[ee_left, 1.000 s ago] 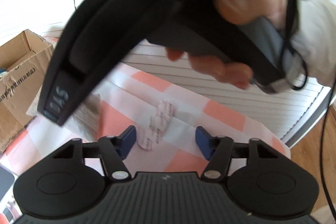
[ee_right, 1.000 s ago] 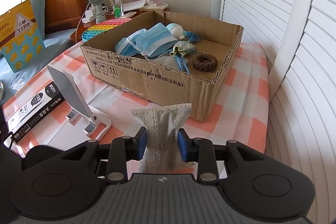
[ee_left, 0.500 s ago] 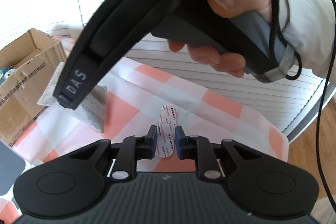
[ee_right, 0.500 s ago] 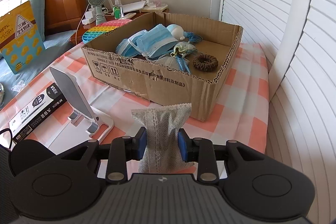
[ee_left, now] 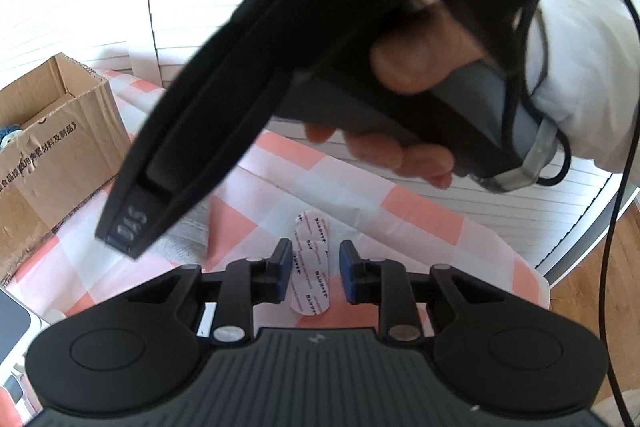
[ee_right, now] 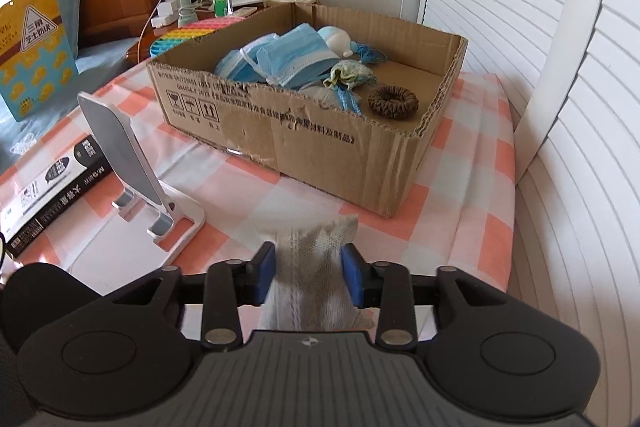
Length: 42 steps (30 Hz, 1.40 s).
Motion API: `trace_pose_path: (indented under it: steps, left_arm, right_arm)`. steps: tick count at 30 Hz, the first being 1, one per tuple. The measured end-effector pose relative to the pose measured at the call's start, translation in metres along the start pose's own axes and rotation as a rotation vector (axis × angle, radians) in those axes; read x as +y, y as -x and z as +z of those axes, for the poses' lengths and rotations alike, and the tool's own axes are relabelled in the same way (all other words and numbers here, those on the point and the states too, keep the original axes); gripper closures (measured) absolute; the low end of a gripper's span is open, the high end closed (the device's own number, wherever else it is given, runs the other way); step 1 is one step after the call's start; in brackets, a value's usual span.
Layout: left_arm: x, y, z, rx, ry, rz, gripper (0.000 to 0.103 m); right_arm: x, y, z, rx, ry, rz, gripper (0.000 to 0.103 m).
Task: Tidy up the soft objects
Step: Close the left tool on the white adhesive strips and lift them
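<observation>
A bedside table spread with an orange-and-white checked cloth (ee_right: 472,187) sits between a wooden headboard and white louvred doors, where a person sorts soft items into a cardboard box (ee_right: 320,143).

The right gripper (ee_right: 308,273) points down at the cloth with a grey mesh sachet (ee_right: 316,267) between its blue pads. Its jaws have just been opening, and the pouch now sags at a slant between them; whether the pads still pinch it cannot be told. The box stands just ahead of these jaws, already holding blue face masks (ee_right: 280,59), a small drawstring pouch (ee_right: 348,75) and a brown hair scrunchie (ee_right: 394,102), so the sachet probably belongs there too.

The left gripper (ee_left: 314,273) hovers narrow but unclenched over a stack of white adhesive patches (ee_left: 312,267) lying flat on the cloth. Its jaws have just been opening slightly, and a gap shows on either side of the patches, suggesting a grasp being adjusted. The person's right hand (ee_left: 404,107), in a white sleeve, crosses above it on the other tool's handle, whose tip carries white letters, possibly "DAS".

The box front carries shipping pictograms and Chinese print too small to read reliably. To the left of the right gripper stand a white phone stand (ee_right: 132,171) and a black-and-white book (ee_right: 52,187); a yellow-and-blue bag (ee_right: 32,43) leans further back.
</observation>
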<state>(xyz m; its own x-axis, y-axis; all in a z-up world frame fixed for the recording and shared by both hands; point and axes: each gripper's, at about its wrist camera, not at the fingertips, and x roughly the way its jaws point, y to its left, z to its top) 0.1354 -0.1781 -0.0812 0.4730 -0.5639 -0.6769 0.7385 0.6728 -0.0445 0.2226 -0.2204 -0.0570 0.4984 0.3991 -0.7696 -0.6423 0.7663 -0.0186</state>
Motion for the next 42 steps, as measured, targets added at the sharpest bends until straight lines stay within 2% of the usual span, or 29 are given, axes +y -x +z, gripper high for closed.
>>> trace_pose_path:
  steps: [2,3,5,13,14,16,18,24,37,42]
  left_arm:
    - [-0.003,-0.002,0.0,-0.002,-0.005,0.005,0.077]
    - [-0.004,-0.003,-0.001,-0.003,-0.008,0.003,0.074]
    - [-0.005,-0.003,-0.002,-0.005,-0.003,-0.001,0.071]
    - [-0.003,0.001,-0.004,-0.013,0.005,0.012,0.071]
    - [-0.004,0.002,-0.004,-0.013,0.012,0.016,0.072]
    - [-0.004,0.002,-0.005,-0.015,0.019,0.037,0.081]
    - [-0.004,0.005,-0.004,-0.015,0.023,0.046,0.086]
    - [-0.001,0.012,-0.007,-0.001,0.033,0.028,0.087]
    - [0.012,0.054,-0.014,0.025,0.055,-0.012,0.087]
    - [0.012,0.079,-0.022,0.027,0.051,0.013,0.087]
  right_arm:
    - [0.0,-0.005,-0.002,0.009,0.003,-0.004,0.053]
    - [0.001,-0.007,-0.002,0.015,0.004,-0.007,0.046]
    - [0.0,-0.009,-0.004,0.016,0.001,-0.011,0.042]
    - [-0.002,-0.017,-0.005,0.039,-0.009,-0.017,0.042]
    - [-0.001,-0.017,-0.005,0.04,-0.005,-0.021,0.043]
    - [0.001,-0.018,-0.005,0.043,0.006,-0.035,0.046]
    - [0.004,-0.017,-0.005,0.041,0.015,-0.039,0.055]
    - [0.001,-0.011,-0.004,0.025,-0.011,-0.034,0.068]
    - [0.008,0.011,0.0,0.004,-0.02,-0.041,0.071]
    - [0.016,0.024,-0.001,-0.008,-0.027,-0.041,0.071]
